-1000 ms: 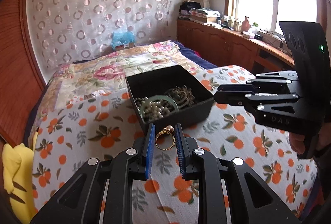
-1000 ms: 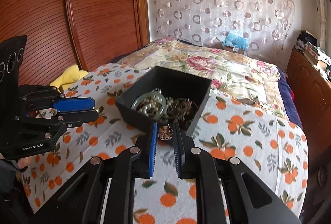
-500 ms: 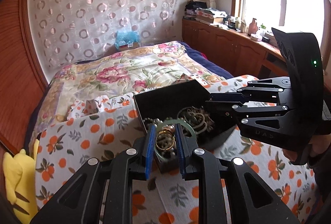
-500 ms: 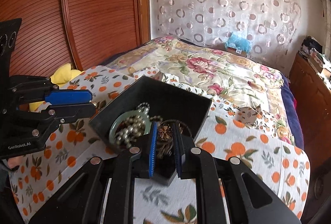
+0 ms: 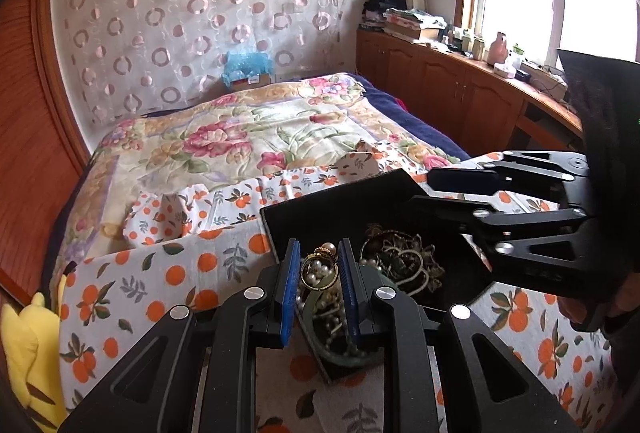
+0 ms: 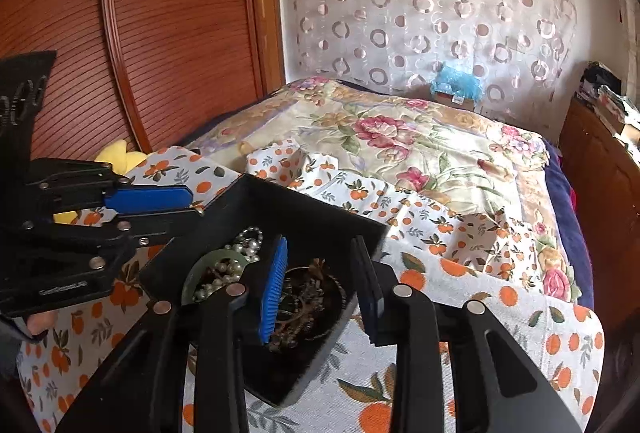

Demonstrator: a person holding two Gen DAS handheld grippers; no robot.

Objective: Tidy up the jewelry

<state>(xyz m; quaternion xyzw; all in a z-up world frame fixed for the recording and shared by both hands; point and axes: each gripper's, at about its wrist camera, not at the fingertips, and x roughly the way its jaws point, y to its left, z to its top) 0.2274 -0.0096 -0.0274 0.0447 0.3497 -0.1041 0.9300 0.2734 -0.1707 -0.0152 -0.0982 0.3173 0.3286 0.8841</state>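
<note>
A black open box (image 5: 340, 209) (image 6: 304, 205) sits on an orange-print cloth (image 5: 132, 293) on the bed. It holds a green bangle (image 6: 196, 273), pearl strands (image 6: 248, 241) and dark bronze jewelry (image 5: 400, 257) (image 6: 304, 297). My left gripper (image 5: 319, 275) is shut on a gold ring with a pearl (image 5: 318, 269), held over the box's near corner. My right gripper (image 6: 320, 285) is open and empty over the bronze jewelry; the flower piece it held lies among that jewelry, not told apart. Each gripper shows in the other's view (image 5: 460, 189) (image 6: 152, 205).
A floral quilt (image 5: 240, 137) covers the bed beyond the cloth. A wooden wardrobe (image 6: 140, 33) stands left, wooden cabinets (image 5: 440, 89) right under the window. A yellow plush (image 5: 24, 349) lies at the bed's left edge. A blue bag (image 5: 248, 67) sits by the curtain.
Both grippers moved forward over the box. My right gripper opened and let go of the bronze flower piece into the box. My left gripper still holds the gold ring.
</note>
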